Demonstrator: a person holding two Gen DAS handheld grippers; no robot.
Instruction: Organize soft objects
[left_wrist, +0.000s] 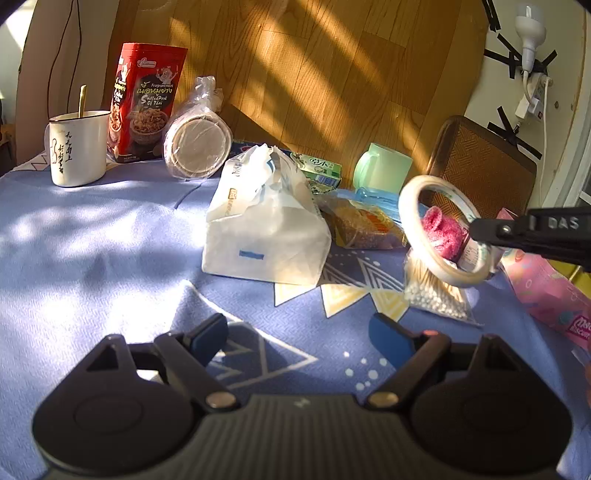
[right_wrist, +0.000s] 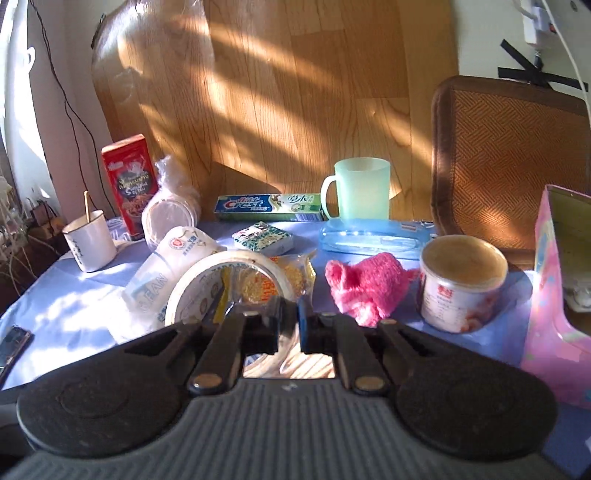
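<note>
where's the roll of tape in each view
Left wrist: the roll of tape hangs at right of centre, pinched by the right gripper.
Right wrist: low at centre-left, just above the fingers.
Shared landmark: the pink cloth.

Right gripper (right_wrist: 290, 314) at 6 o'clock, jaws pinched on the rim of a tape roll (right_wrist: 225, 273), which stands tilted off the desk (right_wrist: 74, 299). Pink cloth (right_wrist: 365, 286) crumpled just right of centre, near a round can (right_wrist: 461, 280) at 3 o'clock. Green mug (right_wrist: 360, 190) and toothpaste box (right_wrist: 267, 207) toward 12. White enamel cup (right_wrist: 90, 242) with a stick and red tin (right_wrist: 129, 184) at 9–10 o'clock. Pink box (right_wrist: 546, 295) at the far right edge.
</note>
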